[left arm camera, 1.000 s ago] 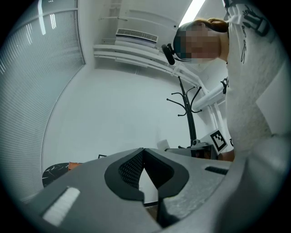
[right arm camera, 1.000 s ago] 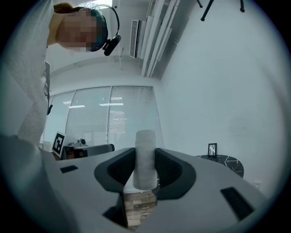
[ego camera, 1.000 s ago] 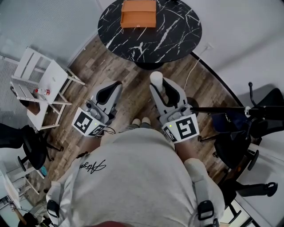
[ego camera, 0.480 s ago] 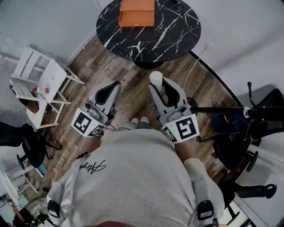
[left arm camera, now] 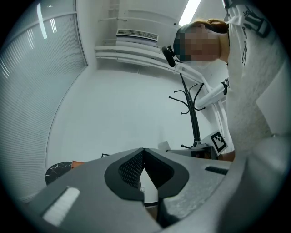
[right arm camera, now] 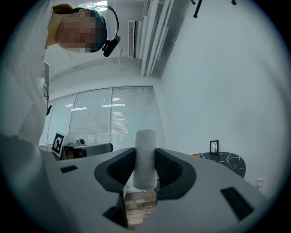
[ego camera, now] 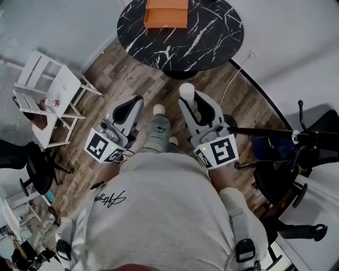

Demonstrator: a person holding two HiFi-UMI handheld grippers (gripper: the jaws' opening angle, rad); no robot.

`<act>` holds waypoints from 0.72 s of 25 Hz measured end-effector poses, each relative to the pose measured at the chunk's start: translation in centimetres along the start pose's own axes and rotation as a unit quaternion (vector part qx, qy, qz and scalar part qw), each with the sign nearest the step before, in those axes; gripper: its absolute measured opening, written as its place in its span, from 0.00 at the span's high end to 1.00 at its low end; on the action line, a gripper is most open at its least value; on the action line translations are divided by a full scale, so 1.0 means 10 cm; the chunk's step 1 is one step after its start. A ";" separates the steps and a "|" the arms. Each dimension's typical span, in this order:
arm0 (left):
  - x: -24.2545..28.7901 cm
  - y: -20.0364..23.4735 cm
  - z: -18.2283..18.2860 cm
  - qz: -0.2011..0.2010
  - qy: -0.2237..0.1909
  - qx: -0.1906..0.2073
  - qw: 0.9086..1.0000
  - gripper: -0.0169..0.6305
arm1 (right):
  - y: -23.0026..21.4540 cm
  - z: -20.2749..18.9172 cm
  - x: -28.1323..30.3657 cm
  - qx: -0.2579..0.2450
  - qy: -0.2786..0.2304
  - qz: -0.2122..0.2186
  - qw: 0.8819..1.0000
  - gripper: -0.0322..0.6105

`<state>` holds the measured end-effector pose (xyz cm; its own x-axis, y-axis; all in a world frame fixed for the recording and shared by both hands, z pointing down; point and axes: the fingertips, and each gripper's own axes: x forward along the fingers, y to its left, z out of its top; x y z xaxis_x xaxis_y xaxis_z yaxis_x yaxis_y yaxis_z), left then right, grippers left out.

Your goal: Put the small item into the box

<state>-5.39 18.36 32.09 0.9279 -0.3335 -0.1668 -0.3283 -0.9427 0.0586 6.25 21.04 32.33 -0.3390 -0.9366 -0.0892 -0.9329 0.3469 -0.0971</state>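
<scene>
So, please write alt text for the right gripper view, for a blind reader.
The right gripper holds a small white cylinder upright between its two jaws. Behind it are a pale wall, window blinds at left and a black marble table at right.

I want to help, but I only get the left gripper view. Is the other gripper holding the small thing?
Observer: Yes, the right gripper is shut on a white cylinder.
Operator: Where's the box?
Observer: The head view shows an orange box on the black marble table, ahead of that gripper.
Operator: Is the cylinder over the table yet?
Observer: No, it is over the wood floor, short of the table.
</scene>
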 end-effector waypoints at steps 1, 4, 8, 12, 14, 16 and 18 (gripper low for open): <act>0.01 0.00 0.00 -0.001 0.000 0.001 1.000 0.97 | 0.00 0.00 0.00 -0.001 -0.001 0.000 1.000 0.74; 0.05 0.02 -0.02 -0.004 -0.001 0.003 1.000 0.97 | -0.04 0.02 0.01 -0.005 -0.005 -0.003 1.000 0.74; 0.15 0.07 -0.02 -0.010 -0.004 0.004 1.000 0.97 | -0.13 0.04 0.02 -0.008 -0.004 -0.010 1.000 0.74; 0.24 0.15 -0.01 -0.015 -0.006 0.003 1.000 0.97 | -0.22 0.05 0.08 -0.010 -0.003 -0.017 1.000 0.74; 0.28 0.19 -0.01 -0.017 -0.005 0.003 1.000 0.97 | -0.25 0.05 0.12 -0.011 -0.004 -0.018 1.000 0.74; 0.32 0.24 -0.02 -0.018 -0.005 0.003 1.000 0.97 | -0.29 0.05 0.16 -0.010 -0.005 -0.019 1.000 0.74; 0.36 0.30 -0.03 -0.019 -0.006 0.003 1.000 0.97 | -0.33 0.04 0.22 -0.010 -0.005 -0.020 1.000 0.74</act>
<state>-3.04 14.31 31.93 0.9376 -0.2973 -0.1801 -0.2939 -0.9547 0.0461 8.59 17.87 32.01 -0.3006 -0.9490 -0.0953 -0.9478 0.3083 -0.0809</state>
